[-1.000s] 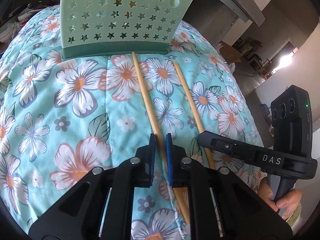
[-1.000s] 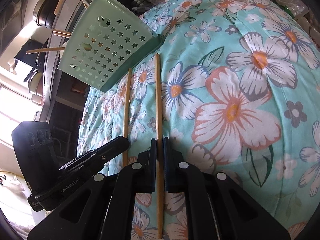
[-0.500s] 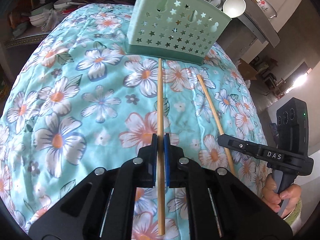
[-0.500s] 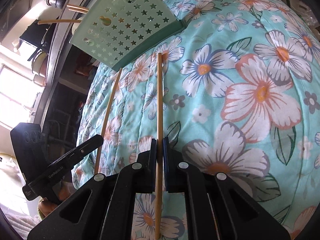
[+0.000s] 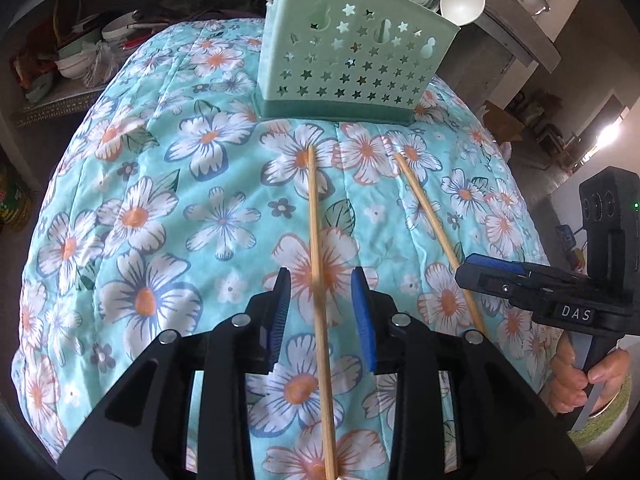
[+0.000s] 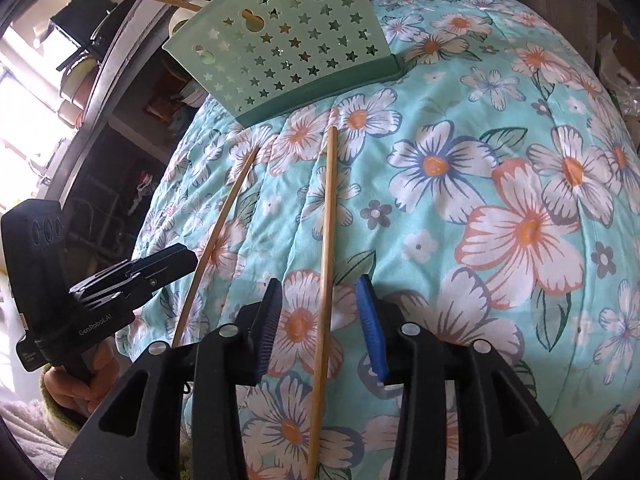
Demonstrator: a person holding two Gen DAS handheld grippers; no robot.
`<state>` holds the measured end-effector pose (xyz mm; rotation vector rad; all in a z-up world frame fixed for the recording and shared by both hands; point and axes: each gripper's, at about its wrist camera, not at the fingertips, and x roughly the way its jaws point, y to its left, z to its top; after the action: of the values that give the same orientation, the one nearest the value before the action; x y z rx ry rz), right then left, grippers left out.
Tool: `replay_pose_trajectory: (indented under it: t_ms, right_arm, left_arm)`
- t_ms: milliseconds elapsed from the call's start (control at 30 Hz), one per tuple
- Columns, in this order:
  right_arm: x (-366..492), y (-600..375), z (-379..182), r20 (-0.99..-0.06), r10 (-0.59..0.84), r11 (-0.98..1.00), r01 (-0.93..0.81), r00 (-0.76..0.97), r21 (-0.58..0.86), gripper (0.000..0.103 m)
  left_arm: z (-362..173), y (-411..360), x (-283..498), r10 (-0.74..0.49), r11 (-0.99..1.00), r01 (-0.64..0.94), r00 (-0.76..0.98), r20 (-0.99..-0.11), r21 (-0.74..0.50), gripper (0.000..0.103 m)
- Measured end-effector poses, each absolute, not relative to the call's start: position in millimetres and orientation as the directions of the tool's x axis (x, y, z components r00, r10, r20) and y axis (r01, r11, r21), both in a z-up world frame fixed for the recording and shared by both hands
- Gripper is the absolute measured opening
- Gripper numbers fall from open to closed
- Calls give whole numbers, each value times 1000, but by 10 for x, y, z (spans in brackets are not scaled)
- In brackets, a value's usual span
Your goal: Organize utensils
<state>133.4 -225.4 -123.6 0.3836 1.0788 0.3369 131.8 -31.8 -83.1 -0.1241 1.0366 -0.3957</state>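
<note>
Left gripper (image 5: 320,308): jaws spread wide, holding nothing. Left chopstick (image 5: 318,264) runs straight down the gap between the pads, touching neither. Right gripper (image 6: 320,312): same, wide open and empty, with the right chopstick (image 6: 326,240) centred in its gap, clear of both pads.

Both sticks lie flat on the floral quilt (image 5: 140,208), side by side, near each other but apart, tips pointing at the holder (image 5: 352,64). The tips stop just short of its dark green base, with a small gap. The holder stands upright at the far edge of the quilt; there are already sticks and a ladle (image 5: 462,2) in it.

We judge the step as the grasp: one stick per gripper, neither gripped. We're lined up, so the approach part looks done.

Next move, as we see it: close both on the sticks, lift, tip them upright and drop them into the holder's top.

Needs:
- pinch square on a thin round stick, or it rolls out
- soft quilt, so the pads may press in before they bite
- grip is well back from the tip, so expect swing on the lift
</note>
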Motion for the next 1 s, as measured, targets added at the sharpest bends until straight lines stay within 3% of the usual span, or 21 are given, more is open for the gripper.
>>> replay_pose_trajectory:
  t_ms: [467,767,1000]
  right_arm:
    - [1446,-2333,-1284,-788,442,881,-43,429,470,45]
    - [1606,-2368,-1150,-800,398,906,-57,449,419,45]
    - [1849,-2287,-1089,-804,364,924,-77,471,374,45]
  left_arm:
    - [-867,-763,1806,-225,935,352,499,-837,-41,32]
    - [-1063,-827,1955,-169,944,329,500,-849,5,22]
    - [-1082,-829,1947,-163,944,329,507,-846,15,20]
